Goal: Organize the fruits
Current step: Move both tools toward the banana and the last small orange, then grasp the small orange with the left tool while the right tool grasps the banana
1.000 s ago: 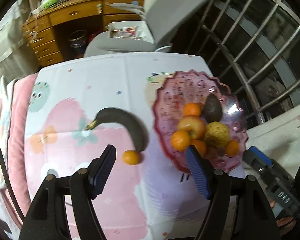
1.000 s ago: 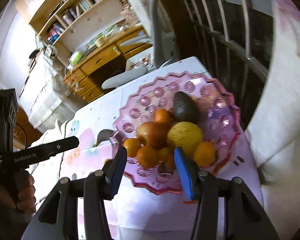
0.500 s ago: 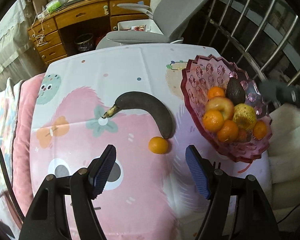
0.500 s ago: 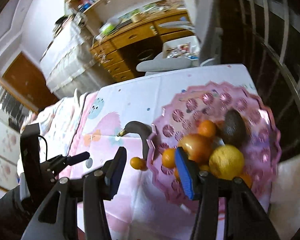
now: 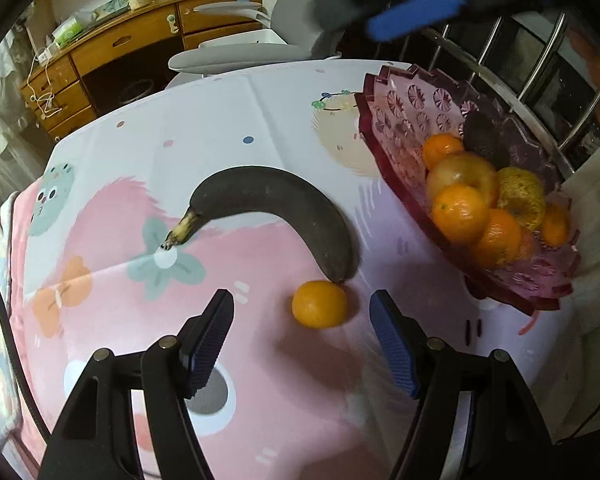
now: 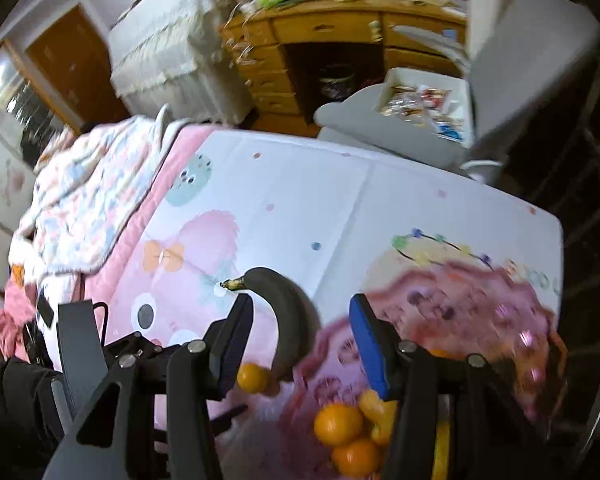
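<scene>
A small orange (image 5: 320,309) lies on the patterned tablecloth, touching the tip of a blackened banana (image 5: 276,208). My left gripper (image 5: 300,336) is open and empty, just short of the orange, which sits between its fingertips. A pink glass bowl (image 5: 392,120) at the right holds several oranges, an apple, a yellow fruit and an avocado. My right gripper (image 6: 300,340) is open and empty, high above the banana (image 6: 288,320) and the bowl (image 6: 480,300). The loose orange also shows in the right wrist view (image 6: 252,378).
A grey office chair (image 5: 260,52) and a wooden desk (image 5: 112,48) stand beyond the table's far edge. Metal window bars (image 5: 540,72) run behind the bowl. A quilt (image 6: 88,200) lies left of the table.
My left gripper has moved down and forward toward the loose orange. My right gripper has risen and swung left, away from the bowl, now over the banana.
</scene>
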`<state>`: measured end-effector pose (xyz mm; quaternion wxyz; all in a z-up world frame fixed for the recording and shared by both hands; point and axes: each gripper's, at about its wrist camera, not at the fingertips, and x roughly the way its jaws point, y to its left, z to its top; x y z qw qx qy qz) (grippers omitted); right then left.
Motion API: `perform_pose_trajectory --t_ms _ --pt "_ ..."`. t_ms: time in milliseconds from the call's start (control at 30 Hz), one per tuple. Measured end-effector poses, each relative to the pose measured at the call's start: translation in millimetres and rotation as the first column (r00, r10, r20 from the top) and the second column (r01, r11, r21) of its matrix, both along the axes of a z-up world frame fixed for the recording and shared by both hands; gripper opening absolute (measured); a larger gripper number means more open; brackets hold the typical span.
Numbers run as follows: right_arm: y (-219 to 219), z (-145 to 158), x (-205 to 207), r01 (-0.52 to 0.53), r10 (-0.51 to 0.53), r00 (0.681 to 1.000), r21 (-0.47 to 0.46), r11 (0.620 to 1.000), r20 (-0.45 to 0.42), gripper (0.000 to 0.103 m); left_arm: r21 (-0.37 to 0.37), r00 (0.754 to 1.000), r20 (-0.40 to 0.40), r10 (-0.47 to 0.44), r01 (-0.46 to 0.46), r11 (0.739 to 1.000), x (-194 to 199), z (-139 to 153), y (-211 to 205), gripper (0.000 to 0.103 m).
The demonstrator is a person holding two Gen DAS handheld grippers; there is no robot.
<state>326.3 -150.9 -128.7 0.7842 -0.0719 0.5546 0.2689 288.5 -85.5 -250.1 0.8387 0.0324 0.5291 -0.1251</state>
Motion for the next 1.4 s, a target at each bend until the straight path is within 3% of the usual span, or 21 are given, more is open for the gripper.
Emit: perform_pose_trajectory --t_ms 200,367,533,700,867,967,1400 --pt "46 -39 16 -0.145 0.135 0.987 -0.117 0.983 -0.084 0.051 -0.033 0.999 0.022 0.023 -0.023 0.999 12 -15 3 0.060" --pt "78 -68 17 -0.286 0.250 0.951 -0.213 0.934 -0.183 0.050 -0.057 1.000 0.017 0.004 -0.003 0.998 14 -23 3 0.056" --pt "91 -90 17 -0.354 0.286 0.923 -0.278 0.893 -0.256 0.050 -0.083 1.000 0.001 -0.012 0.012 0.997 14 -31 0 0.047" --pt "98 -110 20 -0.374 0.272 0.908 -0.324 0.869 -0.320 0.050 -0.108 0.999 -0.016 -0.031 0.029 0.994 15 -37 -6 0.043" --pt "96 -124 26 -0.361 0.237 0.902 -0.332 0.871 -0.361 0.050 -0.146 0.998 -0.025 -0.050 0.046 0.988 16 -40 -10 0.032" --pt "94 -131 28 -0.347 0.215 0.902 -0.331 0.878 -0.374 0.038 -0.146 0.998 -0.018 -0.058 0.055 0.988 16 -40 -12 0.032" --pt "89 -139 30 -0.286 0.167 0.923 -0.326 0.901 -0.348 0.030 -0.136 0.999 -0.019 -0.029 0.026 0.990 9 -34 1 0.030"
